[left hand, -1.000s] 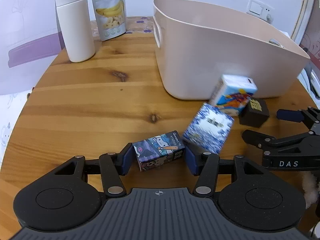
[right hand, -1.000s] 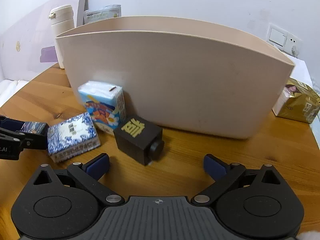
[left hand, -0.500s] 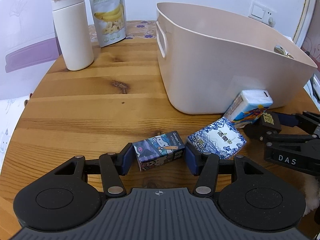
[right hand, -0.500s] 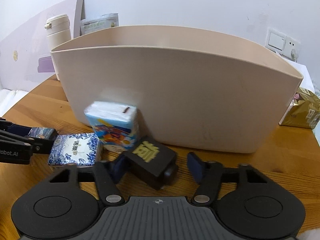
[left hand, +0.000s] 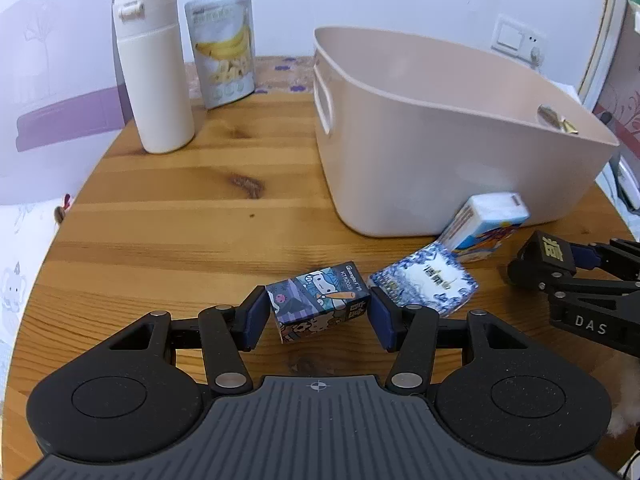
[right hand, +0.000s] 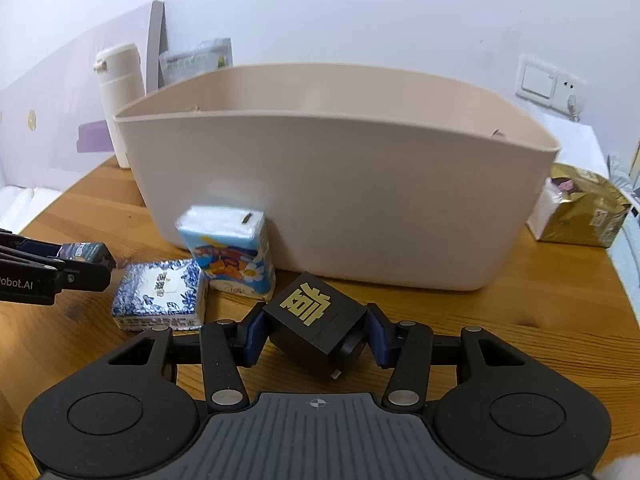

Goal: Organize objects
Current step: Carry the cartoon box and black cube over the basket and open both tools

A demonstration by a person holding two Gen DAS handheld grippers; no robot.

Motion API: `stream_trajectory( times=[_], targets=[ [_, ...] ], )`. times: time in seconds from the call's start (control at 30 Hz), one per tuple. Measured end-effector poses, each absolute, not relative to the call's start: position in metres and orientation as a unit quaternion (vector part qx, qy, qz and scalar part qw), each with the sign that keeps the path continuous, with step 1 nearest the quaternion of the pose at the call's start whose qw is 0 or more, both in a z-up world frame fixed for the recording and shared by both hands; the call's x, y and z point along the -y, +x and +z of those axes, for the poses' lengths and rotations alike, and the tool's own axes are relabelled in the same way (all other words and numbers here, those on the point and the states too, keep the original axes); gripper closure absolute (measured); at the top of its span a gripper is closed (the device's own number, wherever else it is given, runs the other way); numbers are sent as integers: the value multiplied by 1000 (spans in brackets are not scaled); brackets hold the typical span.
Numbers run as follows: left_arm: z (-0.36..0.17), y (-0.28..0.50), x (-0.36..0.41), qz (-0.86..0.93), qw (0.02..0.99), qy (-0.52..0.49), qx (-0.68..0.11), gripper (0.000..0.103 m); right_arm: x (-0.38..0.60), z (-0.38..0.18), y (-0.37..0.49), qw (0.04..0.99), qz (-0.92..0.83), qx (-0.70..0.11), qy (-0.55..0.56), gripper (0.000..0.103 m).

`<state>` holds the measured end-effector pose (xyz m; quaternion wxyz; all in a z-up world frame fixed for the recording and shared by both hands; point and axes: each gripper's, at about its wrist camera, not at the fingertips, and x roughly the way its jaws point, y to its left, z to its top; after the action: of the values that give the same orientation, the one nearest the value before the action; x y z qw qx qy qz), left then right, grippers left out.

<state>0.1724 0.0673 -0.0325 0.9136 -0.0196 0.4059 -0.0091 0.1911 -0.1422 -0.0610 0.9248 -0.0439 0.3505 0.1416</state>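
My left gripper [left hand: 318,311] is shut on a small cartoon-printed box [left hand: 318,305], held just above the wooden table. My right gripper [right hand: 315,328] is shut on a black cube with a gold character [right hand: 316,322], also lifted slightly. In the left wrist view that black cube [left hand: 546,258] and the right gripper [left hand: 560,264] show at the far right. A blue-and-white tissue pack [right hand: 160,294] lies flat on the table. A blue tissue pack with a colourful print [right hand: 230,256] leans against the beige tub [right hand: 340,208]. The left gripper [right hand: 86,262] appears at the left edge of the right wrist view.
The round wooden table [left hand: 180,216] carries a white flask [left hand: 154,68] and a banana-chip pouch [left hand: 224,48] at the back left. A gold foil packet [right hand: 584,210] lies right of the tub. The wall with a socket [right hand: 548,84] stands behind.
The right gripper moved in and shut on the black cube, lifting it. The left gripper kept its hold on the cartoon box and rose a little, moving back from the tub.
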Motion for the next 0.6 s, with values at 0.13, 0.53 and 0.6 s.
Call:
stream_trajectory(
  times=[0.13, 0.53, 0.6],
  targets=[
    [-21, 165, -64, -13, 919, -17, -394, 48, 145, -48, 189, 931, 137, -336, -42, 55],
    [22, 152, -53, -35, 937, -9, -348, 48, 177, 2, 167, 955, 117, -271, -33, 55],
    [31, 153, -51, -40, 940, -4, -338, 48, 180, 12, 167, 958, 115, -260, -35, 55]
  ],
)
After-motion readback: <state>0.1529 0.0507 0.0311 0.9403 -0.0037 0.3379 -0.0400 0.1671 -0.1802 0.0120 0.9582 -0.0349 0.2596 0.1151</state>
